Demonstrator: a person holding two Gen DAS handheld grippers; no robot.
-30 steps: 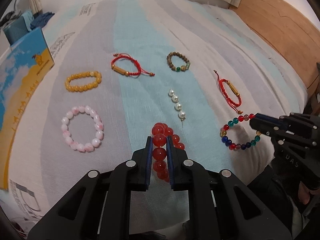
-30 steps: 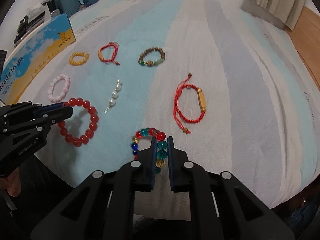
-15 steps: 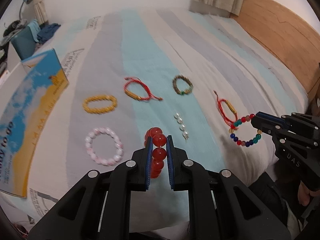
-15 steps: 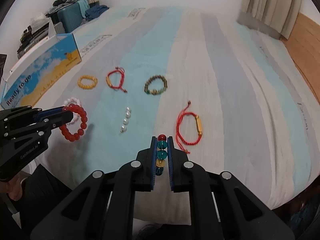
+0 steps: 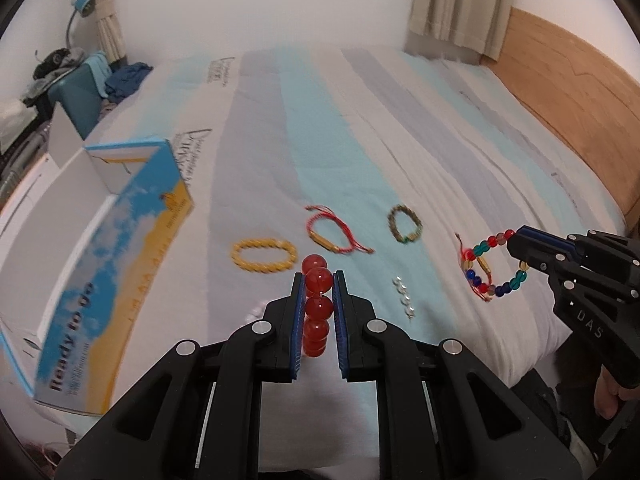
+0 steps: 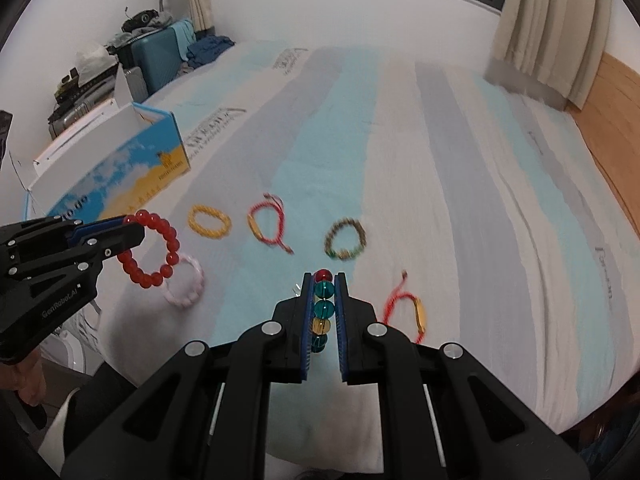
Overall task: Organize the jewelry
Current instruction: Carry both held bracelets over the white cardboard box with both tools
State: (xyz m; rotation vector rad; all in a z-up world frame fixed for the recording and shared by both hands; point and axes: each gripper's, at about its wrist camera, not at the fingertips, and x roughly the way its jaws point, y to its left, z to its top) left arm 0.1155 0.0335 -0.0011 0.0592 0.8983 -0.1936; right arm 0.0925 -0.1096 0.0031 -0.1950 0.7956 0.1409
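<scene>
My left gripper [image 5: 318, 280] is shut on a red bead bracelet [image 5: 317, 307] and holds it above the bed; the bracelet also shows hanging in the right wrist view [image 6: 154, 249]. My right gripper [image 6: 323, 280] is shut on a multicolour bead bracelet [image 6: 323, 308], which hangs from it in the left wrist view [image 5: 496, 264]. On the striped bedspread [image 5: 360, 128] lie a yellow bead bracelet [image 5: 264, 254], a red cord bracelet [image 5: 332, 232], a brown bead bracelet [image 5: 405, 223], a pearl strand [image 5: 404, 296], a pink bead bracelet [image 6: 184, 280] and a second red cord bracelet [image 6: 408, 308].
An open blue and yellow cardboard box [image 5: 112, 248] stands at the bed's left edge. A teal suitcase [image 6: 160, 60] and clutter sit beyond it. A wooden headboard [image 5: 568, 92] runs along the right. Curtains [image 6: 552, 20] hang at the back.
Both grippers have risen and pulled back from the bed, lifting the red and the multicolour bracelets clear of the bedspread. The other jewelry has stayed in place.
</scene>
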